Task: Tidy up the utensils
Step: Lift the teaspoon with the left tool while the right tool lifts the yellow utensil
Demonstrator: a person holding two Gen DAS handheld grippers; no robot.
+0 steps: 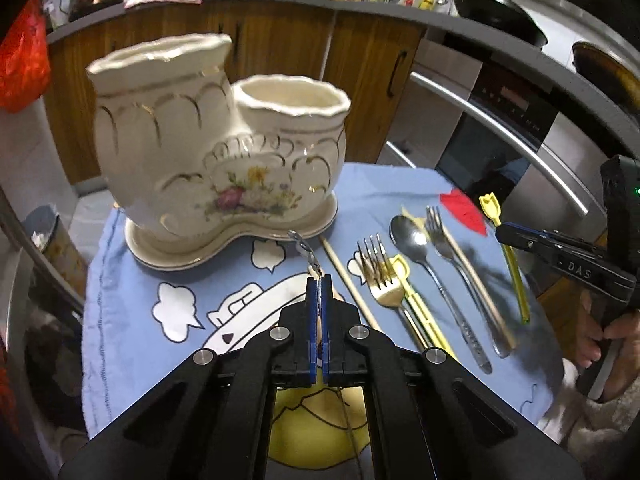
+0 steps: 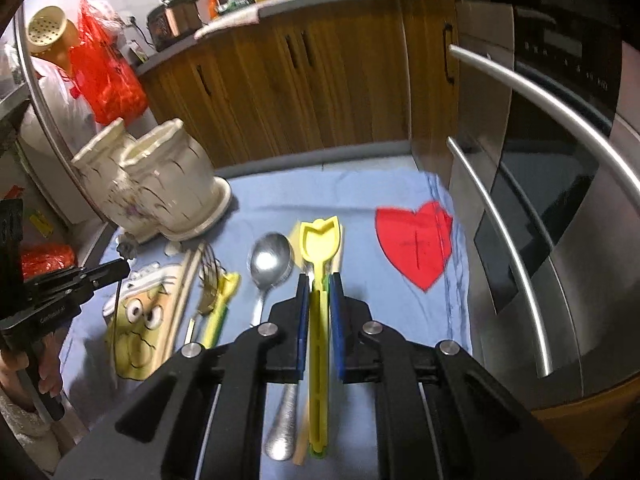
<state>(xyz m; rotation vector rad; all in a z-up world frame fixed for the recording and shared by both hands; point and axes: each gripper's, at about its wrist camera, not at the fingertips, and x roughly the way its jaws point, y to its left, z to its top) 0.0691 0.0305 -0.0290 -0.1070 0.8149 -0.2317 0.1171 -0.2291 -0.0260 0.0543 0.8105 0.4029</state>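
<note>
The left gripper [image 1: 319, 280] pinches a thin metal utensil [image 1: 305, 249] at frame centre, ready for the ceramic holder [image 1: 208, 152] upper left. The right gripper [image 2: 319, 280] clamps a yellow tulip-tipped pick [image 2: 319, 248], presumably headed there too.

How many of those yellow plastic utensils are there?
2. One yellow utensil is clamped in the right gripper; the other yellow utensil lies on the blue cloth, tucked against the gold fork. More could hide beneath the other cutlery.
</note>
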